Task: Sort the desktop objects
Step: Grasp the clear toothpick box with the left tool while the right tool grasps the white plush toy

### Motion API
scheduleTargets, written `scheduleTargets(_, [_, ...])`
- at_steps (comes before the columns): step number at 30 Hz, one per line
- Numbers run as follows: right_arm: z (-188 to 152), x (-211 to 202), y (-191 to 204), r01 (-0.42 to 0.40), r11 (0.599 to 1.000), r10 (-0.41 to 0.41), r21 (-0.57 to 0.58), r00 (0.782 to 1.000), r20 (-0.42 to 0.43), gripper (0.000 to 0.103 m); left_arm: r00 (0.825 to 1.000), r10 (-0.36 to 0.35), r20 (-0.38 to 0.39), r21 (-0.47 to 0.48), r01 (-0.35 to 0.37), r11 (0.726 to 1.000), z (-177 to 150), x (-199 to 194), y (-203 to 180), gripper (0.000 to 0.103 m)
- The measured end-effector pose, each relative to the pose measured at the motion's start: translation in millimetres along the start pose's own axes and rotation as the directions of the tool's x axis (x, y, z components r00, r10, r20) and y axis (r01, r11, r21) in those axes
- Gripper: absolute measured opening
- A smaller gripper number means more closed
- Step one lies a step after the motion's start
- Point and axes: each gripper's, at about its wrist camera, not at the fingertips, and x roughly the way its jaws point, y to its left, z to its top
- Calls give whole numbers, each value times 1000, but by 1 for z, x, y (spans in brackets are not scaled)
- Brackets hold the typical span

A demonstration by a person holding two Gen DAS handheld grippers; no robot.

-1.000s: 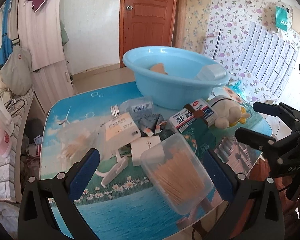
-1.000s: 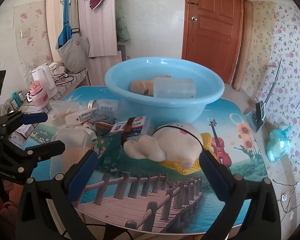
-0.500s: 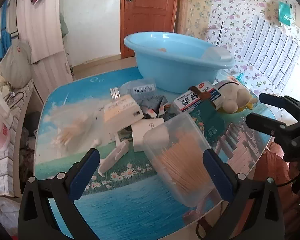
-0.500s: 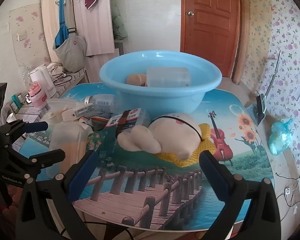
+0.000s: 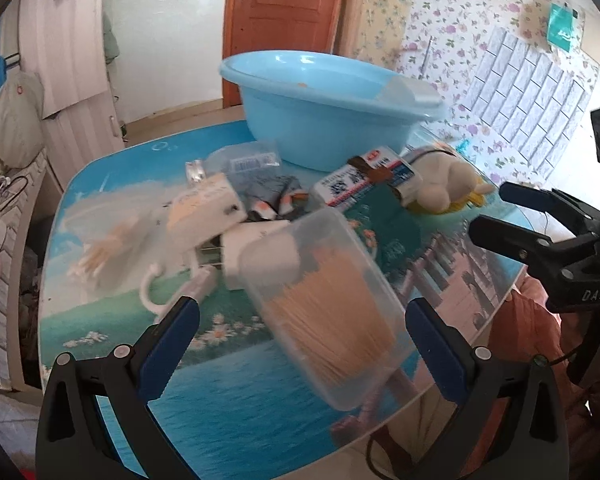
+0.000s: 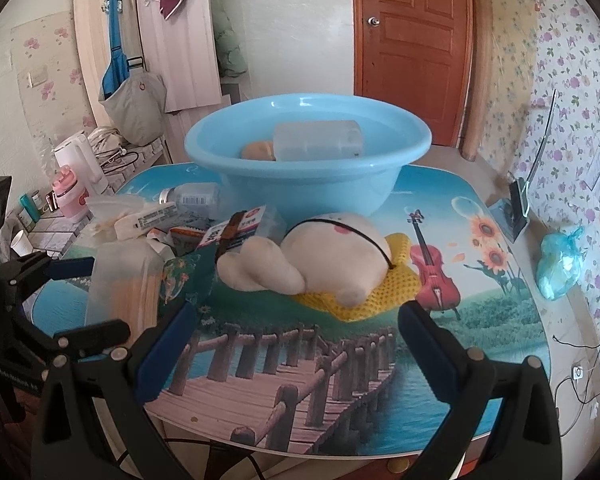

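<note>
On the table (image 6: 440, 208), blurred red-white box (image 5: 366, 179), gripper stamped "DAS" (image 5: 500, 208) – perhaps.

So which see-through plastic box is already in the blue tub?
The empty-looking clear box lying inside the blue basin. The other clear box, full of tan sticks, sits on the table between the left gripper's open fingers.

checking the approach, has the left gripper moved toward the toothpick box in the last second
Yes. The left gripper has come closer: the toothpick box looms larger and the blue basin sits higher.
</note>
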Motion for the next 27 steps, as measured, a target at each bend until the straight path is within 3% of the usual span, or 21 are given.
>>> scheduleTargets(11, [11,-9,-13,-17,997,11,75,996,86,103,999,-6,-36,38,7,999,-1,16,-19,102])
scheduleTargets(14, [15,-6,-13,-12,997,5,77,996,88,103,999,-12,-39,35,13,999,-4,17,-19,89])
scheduleTargets(20, [15,14,-6,12,999,-14,48,999,47,103,999,-20,-28,25,21,999,-7,14,-13,79])
scheduleTargets(21, [14,16,-5,14,999,-16,45,999,40,99,999,-22,-28,20,23,1000,-7,13,-12,78])
scheduleTargets(23, [12,22,-3,-6,999,6,34,1000,16,81,999,-25,-20,14,26,1000,-6,9,-9,77])
scheduleTargets(25, [10,19,-2,-8,1000,8,29,1000,26,74,1000,-21,-10,9,21,1000,-4,7,-6,76])
scheduleTargets(27, [10,14,-3,-21,999,20,33,999,41,55,1000,-20,1,0,20,1000,-2,4,-3,75])
